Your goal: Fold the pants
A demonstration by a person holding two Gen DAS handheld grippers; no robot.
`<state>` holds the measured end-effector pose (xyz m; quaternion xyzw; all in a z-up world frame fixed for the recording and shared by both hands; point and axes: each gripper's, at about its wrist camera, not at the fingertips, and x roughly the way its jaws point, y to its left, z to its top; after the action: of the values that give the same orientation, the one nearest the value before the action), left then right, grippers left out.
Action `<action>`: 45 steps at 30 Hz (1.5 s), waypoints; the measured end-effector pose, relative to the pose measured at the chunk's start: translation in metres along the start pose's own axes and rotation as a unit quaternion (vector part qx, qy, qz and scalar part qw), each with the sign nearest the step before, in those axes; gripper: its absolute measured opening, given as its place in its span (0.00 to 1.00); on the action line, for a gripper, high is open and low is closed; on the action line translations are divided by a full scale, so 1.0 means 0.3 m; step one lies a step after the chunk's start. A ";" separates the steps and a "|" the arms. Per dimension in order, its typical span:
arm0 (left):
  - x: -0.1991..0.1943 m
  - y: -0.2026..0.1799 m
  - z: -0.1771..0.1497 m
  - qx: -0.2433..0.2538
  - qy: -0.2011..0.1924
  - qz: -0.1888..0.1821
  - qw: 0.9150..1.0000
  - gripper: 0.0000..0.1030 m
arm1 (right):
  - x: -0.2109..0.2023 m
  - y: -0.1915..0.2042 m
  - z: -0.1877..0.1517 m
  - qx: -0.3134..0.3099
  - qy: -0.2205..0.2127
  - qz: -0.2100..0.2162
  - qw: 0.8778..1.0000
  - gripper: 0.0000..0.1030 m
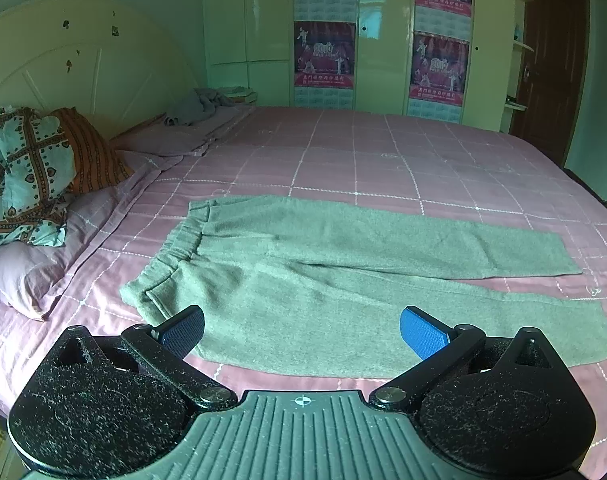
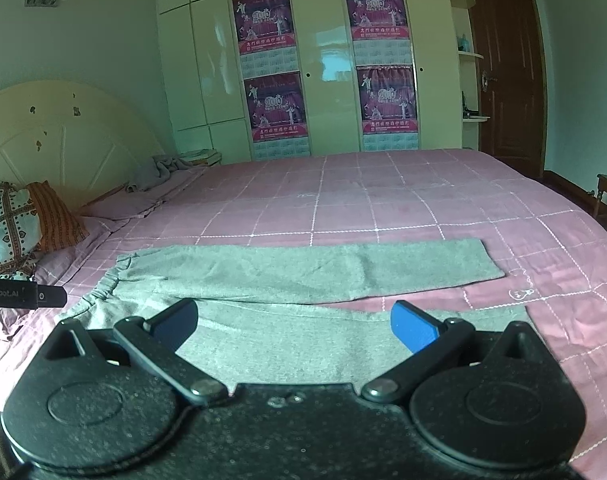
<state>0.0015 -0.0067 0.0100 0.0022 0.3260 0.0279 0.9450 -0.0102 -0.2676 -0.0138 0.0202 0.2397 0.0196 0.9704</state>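
Grey-green pants [image 1: 323, 272] lie flat on the pink checked bed [image 1: 383, 152], waistband to the left, both legs stretched to the right and slightly apart. My left gripper [image 1: 302, 330] is open and empty, hovering over the near leg close to the waist. My right gripper [image 2: 294, 322] is open and empty, above the near leg of the pants [image 2: 303, 276] further right. The left gripper's side shows at the left edge of the right wrist view [image 2: 23, 294].
Patterned pillows [image 1: 27, 172] and lilac pillows [image 1: 31, 272] lie at the headboard [image 1: 83, 60] on the left. A grey cloth heap [image 1: 199, 106] sits at the far corner. A wardrobe with posters [image 1: 323, 40] and a brown door [image 1: 551, 60] stand behind the bed.
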 end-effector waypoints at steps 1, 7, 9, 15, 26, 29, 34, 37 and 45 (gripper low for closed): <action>0.003 0.002 0.001 0.000 0.001 0.001 1.000 1.00 | 0.006 0.001 -0.005 0.014 0.003 0.006 1.000 1.00; 0.035 0.022 0.017 0.004 0.006 0.006 1.000 1.00 | 0.021 0.013 -0.006 0.014 0.013 0.010 1.000 1.00; 0.051 0.029 0.025 0.005 0.009 0.009 1.000 1.00 | 0.034 0.022 -0.002 0.011 0.014 0.015 1.000 1.00; 0.115 0.059 0.053 0.005 0.016 0.017 1.000 1.00 | 0.088 0.062 0.012 -0.024 0.030 0.021 0.999 1.00; 0.324 0.144 0.142 0.013 0.028 0.046 0.998 1.00 | 0.304 0.146 0.050 -0.036 0.053 0.072 0.995 0.85; 0.418 0.185 0.173 0.014 0.036 0.059 0.998 1.00 | 0.389 0.176 0.058 -0.053 0.057 0.093 0.993 0.79; 0.605 0.278 0.232 0.004 0.059 0.070 0.996 1.00 | 0.573 0.236 0.088 -0.072 0.078 0.121 0.987 0.72; 0.731 0.319 0.261 0.006 0.072 0.080 0.994 1.00 | 0.689 0.267 0.099 -0.073 0.087 0.133 0.984 0.71; 1.047 0.408 0.318 -0.002 0.101 0.098 0.990 1.00 | 0.981 0.347 0.111 -0.087 0.118 0.145 0.979 0.71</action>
<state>0.3009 0.1340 -0.1055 0.0293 0.4176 0.1213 0.9000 0.2628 -0.1507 -0.1161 -0.0318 0.3448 0.1831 0.9201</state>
